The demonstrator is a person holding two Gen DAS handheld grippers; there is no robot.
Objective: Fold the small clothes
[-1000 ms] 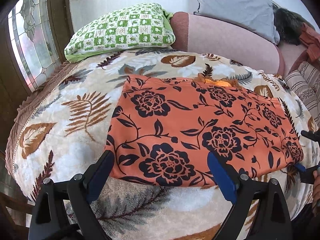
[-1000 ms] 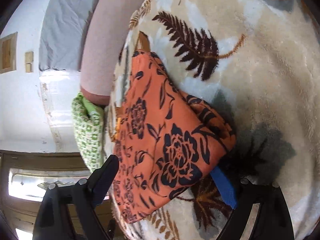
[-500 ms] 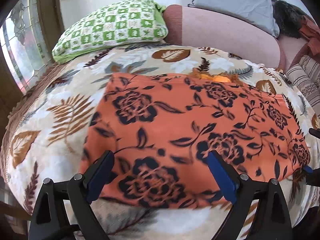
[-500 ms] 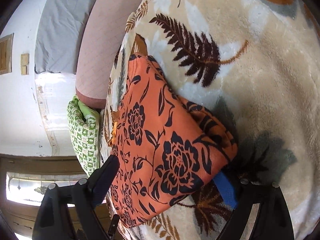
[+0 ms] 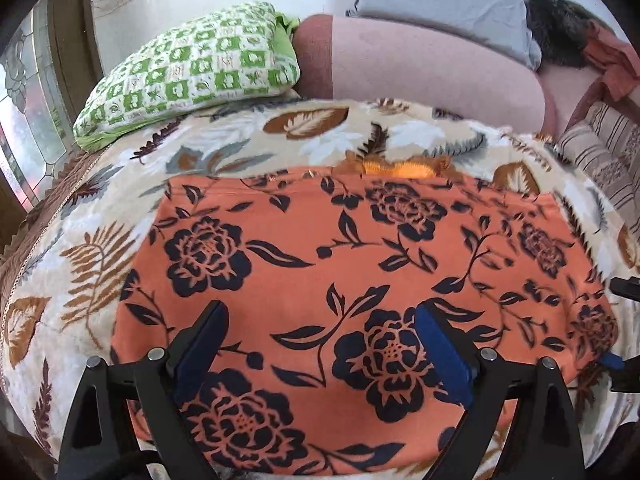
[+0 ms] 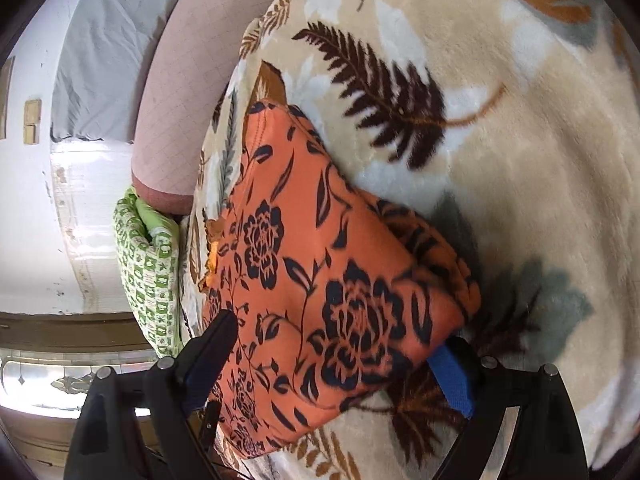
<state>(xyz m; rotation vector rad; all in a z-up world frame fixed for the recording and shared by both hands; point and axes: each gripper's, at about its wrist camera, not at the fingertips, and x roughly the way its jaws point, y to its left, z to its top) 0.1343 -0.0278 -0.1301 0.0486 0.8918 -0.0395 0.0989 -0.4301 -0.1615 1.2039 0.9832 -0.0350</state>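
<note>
Left tongs (image 5: pixel 320 344) spread wide over orange flowered cloth (image 5: pixel 360 280), gripping nothing. Right tongs (image 6: pixel 344 360) also wide apart, straddling that cloth's corner, one blue pad (image 6: pixel 452 380) tucked under. Spread flat on leaf-print blanket (image 5: pixel 80 240). Beyond: green checked pillow (image 5: pixel 200 68), pink bolster (image 5: pixel 420 64).

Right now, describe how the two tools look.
The left tool and right tool look alike: two matte black fingers, each a ribbed, angular frame with triangular cut-outs and silver screw heads. The inner faces carry blue pads. A dark cable seems to run below the left tool's base. No markings, hands or sleeves show.
</note>
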